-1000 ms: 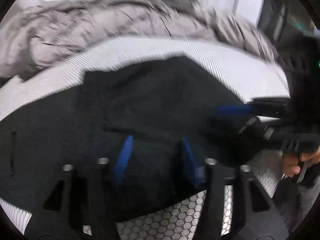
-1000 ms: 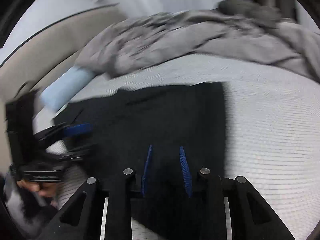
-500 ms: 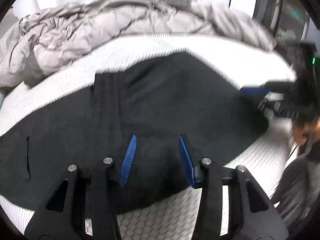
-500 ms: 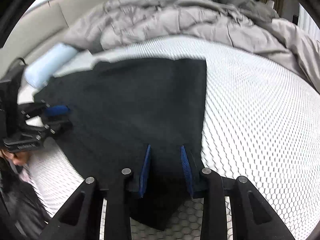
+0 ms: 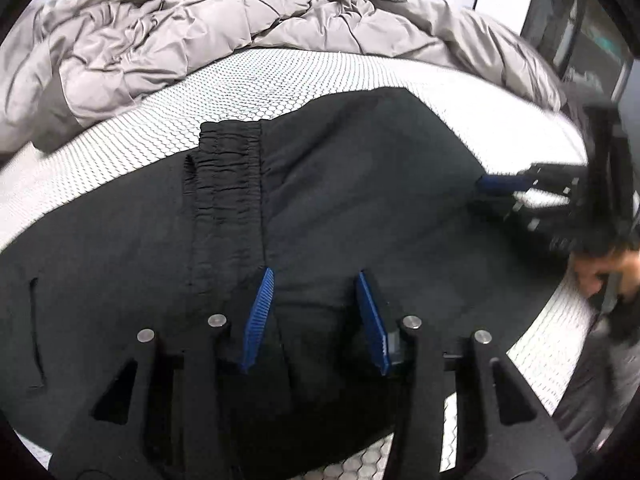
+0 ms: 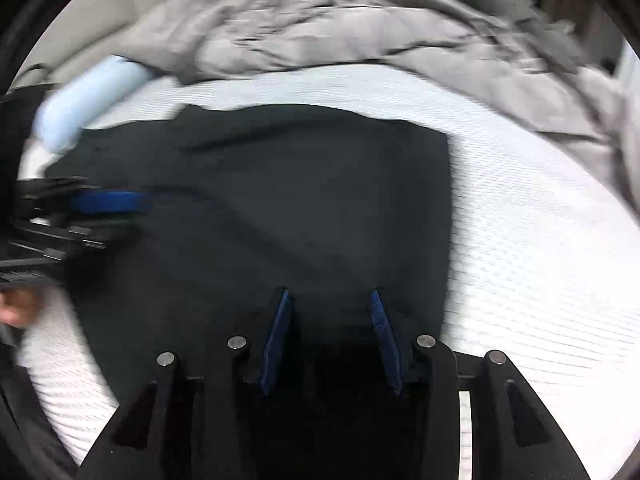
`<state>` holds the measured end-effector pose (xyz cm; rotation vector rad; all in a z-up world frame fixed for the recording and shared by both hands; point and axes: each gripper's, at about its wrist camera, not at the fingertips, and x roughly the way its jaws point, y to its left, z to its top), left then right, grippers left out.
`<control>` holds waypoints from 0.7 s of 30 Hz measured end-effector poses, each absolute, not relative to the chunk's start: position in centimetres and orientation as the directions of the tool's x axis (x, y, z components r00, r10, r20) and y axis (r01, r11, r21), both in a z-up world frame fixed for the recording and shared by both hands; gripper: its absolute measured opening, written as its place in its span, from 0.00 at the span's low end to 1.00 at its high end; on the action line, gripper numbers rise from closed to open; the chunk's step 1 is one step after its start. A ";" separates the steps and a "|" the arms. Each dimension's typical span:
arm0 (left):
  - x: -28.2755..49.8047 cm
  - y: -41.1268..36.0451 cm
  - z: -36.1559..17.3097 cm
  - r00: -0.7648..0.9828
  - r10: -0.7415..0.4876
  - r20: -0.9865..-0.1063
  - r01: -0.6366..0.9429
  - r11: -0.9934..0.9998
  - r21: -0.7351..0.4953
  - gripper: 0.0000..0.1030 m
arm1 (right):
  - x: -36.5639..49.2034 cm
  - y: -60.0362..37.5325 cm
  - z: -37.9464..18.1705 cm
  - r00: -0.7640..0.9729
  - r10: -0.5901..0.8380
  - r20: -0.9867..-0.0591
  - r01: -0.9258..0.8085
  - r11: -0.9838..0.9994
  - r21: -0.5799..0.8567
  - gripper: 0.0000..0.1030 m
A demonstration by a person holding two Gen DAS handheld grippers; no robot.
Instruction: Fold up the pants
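Note:
Black pants [image 5: 352,200] lie flat on the white mesh mattress [image 5: 260,80], folded over so the elastic waistband [image 5: 228,184] runs down the left part. My left gripper [image 5: 314,280] is open, just above the cloth beside the waistband, holding nothing. My right gripper [image 6: 330,296] is open over the pants [image 6: 304,208] near their right edge, holding nothing. Each gripper shows in the other's view: the right one [image 5: 504,182] at the pants' right end, the left one [image 6: 104,202] at the left. The right wrist view is blurred.
A crumpled grey duvet [image 5: 192,28] is heaped along the far side of the mattress [image 6: 540,240]. A light blue pillow [image 6: 84,96] lies at the far left by a beige headboard [image 6: 120,12]. The mattress edge runs along the near side.
Both grippers have drawn back and risen from the pants. The right gripper's fingers have spread wider. The pants lie still.

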<state>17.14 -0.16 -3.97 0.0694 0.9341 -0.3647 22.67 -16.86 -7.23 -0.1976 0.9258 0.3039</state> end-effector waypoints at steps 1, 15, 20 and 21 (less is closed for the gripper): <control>17.0 -0.1 -3.6 0.543 -0.265 -0.796 0.331 0.940 -0.087 0.40 | 22.7 -17.5 -7.3 0.555 0.191 -0.809 -0.330 0.944 -0.003 0.40; 24.5 0.7 -4.0 0.496 -0.357 -0.791 0.274 0.929 -0.248 0.21 | 28.8 -11.7 -8.3 0.486 0.263 -0.833 -0.360 0.929 0.083 0.39; 23.5 0.6 -3.2 0.507 -0.316 -0.802 0.274 0.941 -0.197 0.20 | 27.4 -15.8 -7.5 0.562 0.069 -0.824 -0.252 0.964 -0.091 0.39; 23.3 0.4 -2.6 0.514 -0.309 -0.800 0.274 0.943 -0.189 0.20 | 27.5 -16.2 -7.5 0.556 0.101 -0.825 -0.242 0.969 -0.044 0.39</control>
